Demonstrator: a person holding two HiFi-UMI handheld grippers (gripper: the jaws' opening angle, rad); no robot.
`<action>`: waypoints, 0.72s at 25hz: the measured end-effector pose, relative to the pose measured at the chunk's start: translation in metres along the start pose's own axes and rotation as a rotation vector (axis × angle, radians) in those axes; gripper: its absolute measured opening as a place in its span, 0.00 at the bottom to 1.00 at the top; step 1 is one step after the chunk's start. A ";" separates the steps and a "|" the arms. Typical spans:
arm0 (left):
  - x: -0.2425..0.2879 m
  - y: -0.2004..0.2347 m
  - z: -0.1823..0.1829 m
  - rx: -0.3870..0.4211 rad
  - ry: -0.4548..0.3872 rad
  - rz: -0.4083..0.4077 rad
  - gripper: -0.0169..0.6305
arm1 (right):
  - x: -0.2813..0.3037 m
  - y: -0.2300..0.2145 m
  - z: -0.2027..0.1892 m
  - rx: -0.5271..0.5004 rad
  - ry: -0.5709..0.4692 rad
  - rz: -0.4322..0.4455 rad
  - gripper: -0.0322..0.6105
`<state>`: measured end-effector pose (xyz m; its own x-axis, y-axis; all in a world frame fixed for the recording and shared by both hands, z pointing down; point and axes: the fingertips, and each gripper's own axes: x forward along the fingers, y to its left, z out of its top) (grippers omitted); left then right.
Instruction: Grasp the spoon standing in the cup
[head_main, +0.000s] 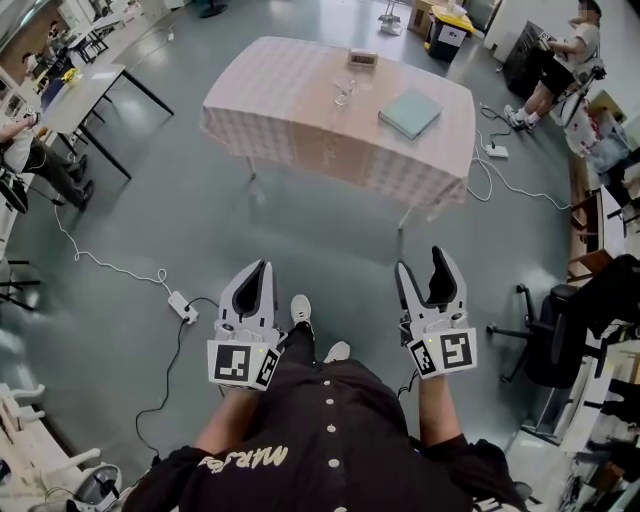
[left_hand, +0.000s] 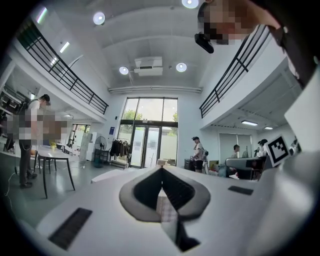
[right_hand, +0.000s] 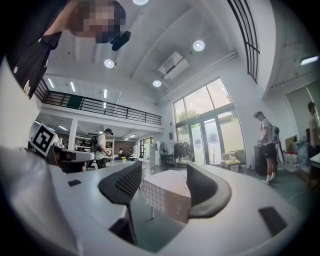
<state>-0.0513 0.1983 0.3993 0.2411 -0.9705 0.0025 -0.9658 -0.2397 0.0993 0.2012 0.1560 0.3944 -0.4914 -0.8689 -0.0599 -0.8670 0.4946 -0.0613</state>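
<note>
Well short of the desk (head_main: 290, 100): left gripper (head_main: 262, 267) pressed together, right gripper (head_main: 421, 262) spread, both empty; cup (head_main: 343, 94) far off, spoon grasp not yet begun.

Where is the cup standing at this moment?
In the head view, the cup stands near the middle of the cloth-covered table, on the near side of the small box and to the left of the teal book.
</note>
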 end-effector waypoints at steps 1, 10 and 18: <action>0.005 0.003 0.001 0.000 -0.004 -0.005 0.04 | 0.005 0.000 0.002 -0.006 -0.003 -0.003 0.47; 0.057 0.030 0.011 -0.009 -0.020 -0.043 0.04 | 0.049 -0.012 0.014 -0.035 -0.018 -0.039 0.46; 0.090 0.048 0.007 -0.025 -0.011 -0.061 0.04 | 0.086 -0.014 0.010 -0.043 -0.009 -0.041 0.46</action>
<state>-0.0772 0.0993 0.3971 0.2986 -0.9543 -0.0154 -0.9465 -0.2981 0.1239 0.1723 0.0749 0.3798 -0.4548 -0.8881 -0.0670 -0.8893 0.4569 -0.0205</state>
